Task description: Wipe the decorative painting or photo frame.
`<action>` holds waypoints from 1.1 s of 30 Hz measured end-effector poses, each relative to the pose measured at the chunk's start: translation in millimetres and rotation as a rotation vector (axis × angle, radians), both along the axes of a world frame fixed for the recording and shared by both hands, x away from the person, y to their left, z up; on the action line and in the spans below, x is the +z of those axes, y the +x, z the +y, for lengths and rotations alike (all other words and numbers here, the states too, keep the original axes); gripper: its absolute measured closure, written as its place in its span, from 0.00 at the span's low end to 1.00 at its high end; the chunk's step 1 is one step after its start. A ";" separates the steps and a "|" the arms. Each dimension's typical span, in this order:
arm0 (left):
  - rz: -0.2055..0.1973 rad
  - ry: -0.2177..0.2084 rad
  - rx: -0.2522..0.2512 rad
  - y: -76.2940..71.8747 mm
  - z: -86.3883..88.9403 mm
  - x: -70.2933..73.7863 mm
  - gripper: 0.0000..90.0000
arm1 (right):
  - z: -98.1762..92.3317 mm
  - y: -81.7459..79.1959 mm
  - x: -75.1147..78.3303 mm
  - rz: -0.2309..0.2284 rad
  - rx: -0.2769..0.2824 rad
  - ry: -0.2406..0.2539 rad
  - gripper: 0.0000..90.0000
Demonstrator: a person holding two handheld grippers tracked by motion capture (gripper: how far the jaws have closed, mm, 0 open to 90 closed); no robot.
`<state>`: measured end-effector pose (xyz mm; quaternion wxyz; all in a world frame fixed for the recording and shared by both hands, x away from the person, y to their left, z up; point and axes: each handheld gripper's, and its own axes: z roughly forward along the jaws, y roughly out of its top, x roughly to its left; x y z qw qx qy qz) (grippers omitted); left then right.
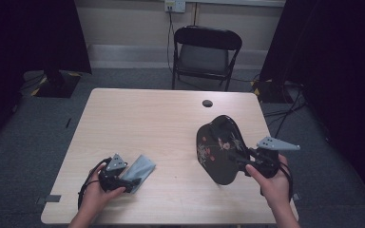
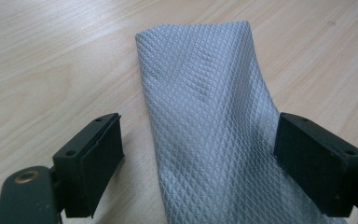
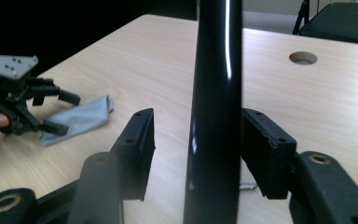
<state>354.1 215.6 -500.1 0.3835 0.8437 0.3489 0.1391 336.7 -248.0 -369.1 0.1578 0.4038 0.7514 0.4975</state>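
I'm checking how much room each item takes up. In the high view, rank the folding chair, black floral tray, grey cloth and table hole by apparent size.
1. Folding chair, though it stands farther off.
2. Black floral tray, tilted, so it looks smaller than it is.
3. Grey cloth, partly hidden.
4. Table hole.

Your left hand [image 1: 96,190], at seven o'clock in the high view, holds the left gripper [image 1: 134,183] low with its black fingers [image 2: 93,158] spread wide, aimed toward two o'clock. Your right hand [image 1: 272,183], at four o'clock, holds the right gripper [image 1: 235,158] aimed toward ten o'clock, its black fingers [image 3: 137,149] parted.
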 end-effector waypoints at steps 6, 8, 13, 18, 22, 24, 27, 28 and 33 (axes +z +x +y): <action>-0.001 0.000 0.001 0.3 -0.1 -0.1 0.17 | -1.9 -8.5 -20.8 0.000 0.018 -0.025 0.50; 0.000 0.000 -0.001 0.5 -0.4 -0.1 0.17 | -4.3 -12.4 -29.7 -0.010 0.020 -0.021 0.51; 0.001 -0.002 0.001 0.4 -0.6 -0.1 0.17 | -8.9 -16.9 -45.6 0.000 0.017 -0.021 0.52; 0.001 0.000 -0.001 0.6 -0.4 0.0 0.17 | -12.1 -19.9 -59.5 0.016 0.014 -0.021 0.55; 0.001 -0.001 -0.001 0.6 -0.4 -0.1 0.17 | -11.3 -23.0 -69.5 0.033 0.032 -0.055 0.58; 0.001 -0.001 -0.001 0.6 -0.4 -0.1 0.17 | -11.3 -25.0 -72.7 0.033 0.033 -0.062 0.60; 0.002 0.000 -0.002 0.7 -0.3 0.1 0.17 | -11.8 -26.7 -74.9 0.030 0.037 -0.077 0.63; 0.002 -0.002 -0.003 0.9 -0.4 0.0 0.17 | -12.7 -27.1 -75.2 0.025 0.035 -0.075 0.65; 0.002 0.001 -0.007 1.3 -0.3 0.1 0.16 | -16.5 -27.1 -77.6 0.024 0.035 -0.040 0.70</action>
